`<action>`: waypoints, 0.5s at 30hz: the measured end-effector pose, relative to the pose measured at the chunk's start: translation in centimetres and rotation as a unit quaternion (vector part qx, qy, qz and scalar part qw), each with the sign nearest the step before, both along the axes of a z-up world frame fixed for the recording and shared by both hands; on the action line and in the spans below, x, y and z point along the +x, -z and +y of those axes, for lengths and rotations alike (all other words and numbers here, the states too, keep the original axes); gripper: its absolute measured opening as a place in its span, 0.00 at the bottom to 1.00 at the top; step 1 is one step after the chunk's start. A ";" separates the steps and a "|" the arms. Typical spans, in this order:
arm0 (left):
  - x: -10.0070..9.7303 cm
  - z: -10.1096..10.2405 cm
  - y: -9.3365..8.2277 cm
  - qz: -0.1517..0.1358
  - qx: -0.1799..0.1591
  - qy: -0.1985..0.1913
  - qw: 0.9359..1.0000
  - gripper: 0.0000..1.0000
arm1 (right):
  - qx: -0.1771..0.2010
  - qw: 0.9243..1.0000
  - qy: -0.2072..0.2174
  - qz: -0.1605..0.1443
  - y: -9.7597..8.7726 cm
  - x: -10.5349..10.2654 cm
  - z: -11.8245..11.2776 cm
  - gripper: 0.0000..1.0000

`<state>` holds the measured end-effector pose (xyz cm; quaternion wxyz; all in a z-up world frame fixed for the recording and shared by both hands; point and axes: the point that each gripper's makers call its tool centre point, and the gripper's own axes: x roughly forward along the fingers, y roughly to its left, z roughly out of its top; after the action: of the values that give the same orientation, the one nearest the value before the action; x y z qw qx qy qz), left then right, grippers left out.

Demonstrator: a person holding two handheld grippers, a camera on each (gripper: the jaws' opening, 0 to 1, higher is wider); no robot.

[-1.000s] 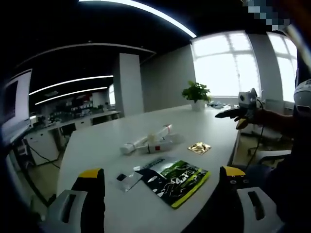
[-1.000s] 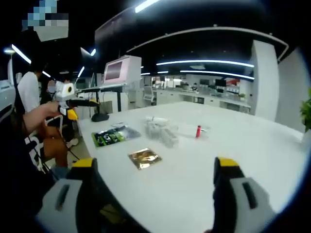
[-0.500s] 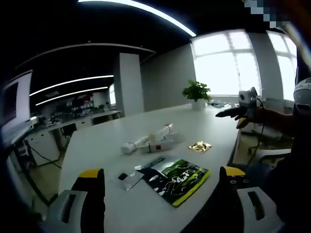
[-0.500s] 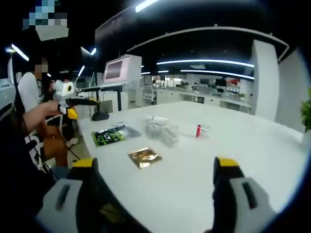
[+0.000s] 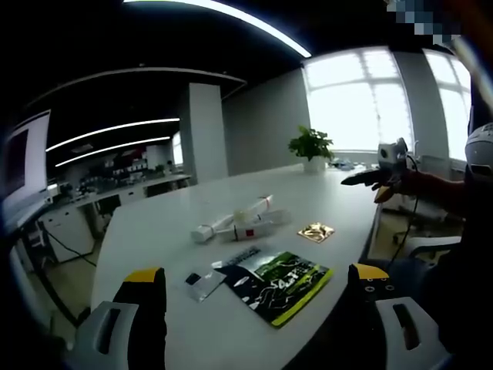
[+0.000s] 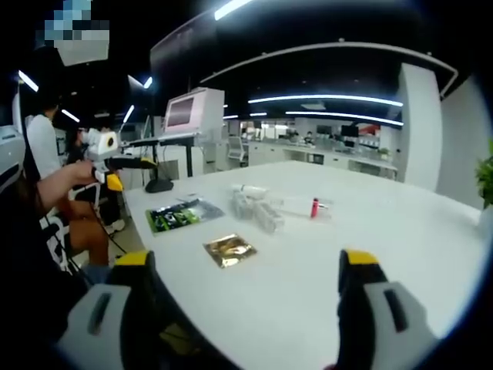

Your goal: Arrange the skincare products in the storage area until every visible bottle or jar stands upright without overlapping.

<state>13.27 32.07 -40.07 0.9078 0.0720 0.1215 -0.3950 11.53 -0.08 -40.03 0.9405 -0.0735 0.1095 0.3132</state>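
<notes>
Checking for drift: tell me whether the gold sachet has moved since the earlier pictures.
No. The gold sachet keeps its place beside the green packet on the table.

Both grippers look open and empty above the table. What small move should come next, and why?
Probably bring the right gripper forward toward the white tubes lying flat mid-table, beside the small red item. Both it and the left gripper are open, holding nothing, short of the products. Nothing stands upright yet.

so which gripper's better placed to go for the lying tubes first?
Roughly even, slight edge left. Both grippers, left and right, are open and off the table. The tubes lie behind the green packet in the left view.
</notes>
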 end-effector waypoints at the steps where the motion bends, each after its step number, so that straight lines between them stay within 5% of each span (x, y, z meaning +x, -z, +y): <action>1: 0.0 0.0 0.0 0.000 0.000 0.000 1.000 1.00 | 0.000 1.000 0.001 0.000 0.0 0.0 0.0 0.99; 15: -0.2 -0.2 -0.1 -0.003 0.001 0.001 1.000 1.00 | -0.002 1.000 0.003 0.002 0.2 0.0 -0.2 0.99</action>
<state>13.09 31.89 -39.97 0.9075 0.0745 0.1194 -0.3957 11.56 -0.26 -40.22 0.9410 -0.0750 0.1119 0.3106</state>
